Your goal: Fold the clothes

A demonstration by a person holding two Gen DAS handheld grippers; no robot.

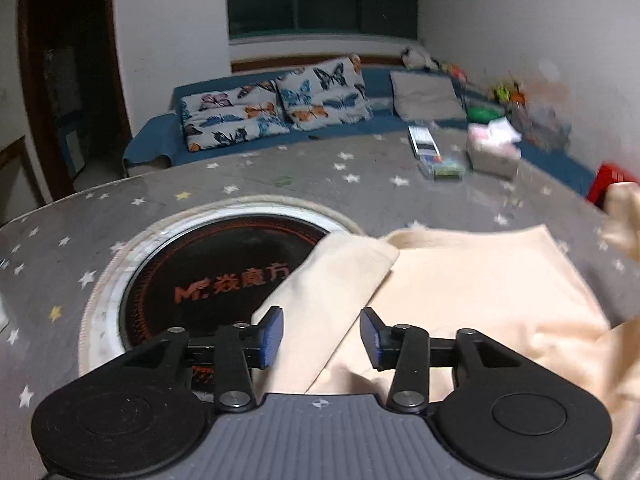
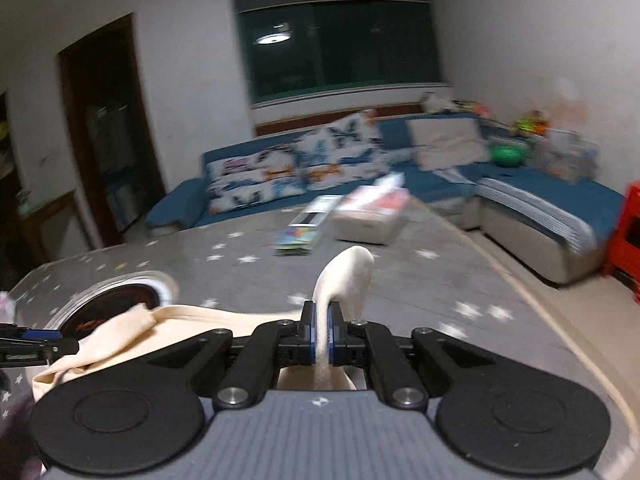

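A cream garment (image 1: 472,280) lies on the grey star-patterned tablecloth (image 1: 280,184), one sleeve (image 1: 332,292) folded across toward the round black cooktop (image 1: 224,272). My left gripper (image 1: 322,334) is open, its blue pads on either side of that sleeve, just above it. My right gripper (image 2: 319,330) is shut on a fold of the cream garment (image 2: 348,276), which stands up between the pads and is lifted off the table. The rest of the garment (image 2: 172,320) trails left toward the left gripper (image 2: 24,340).
A tissue box (image 1: 494,150) and a flat pack of small items (image 1: 436,160) sit at the table's far side. A blue sofa (image 1: 248,140) with butterfly pillows stands behind. A red stool (image 2: 628,236) is at the right, off the table edge.
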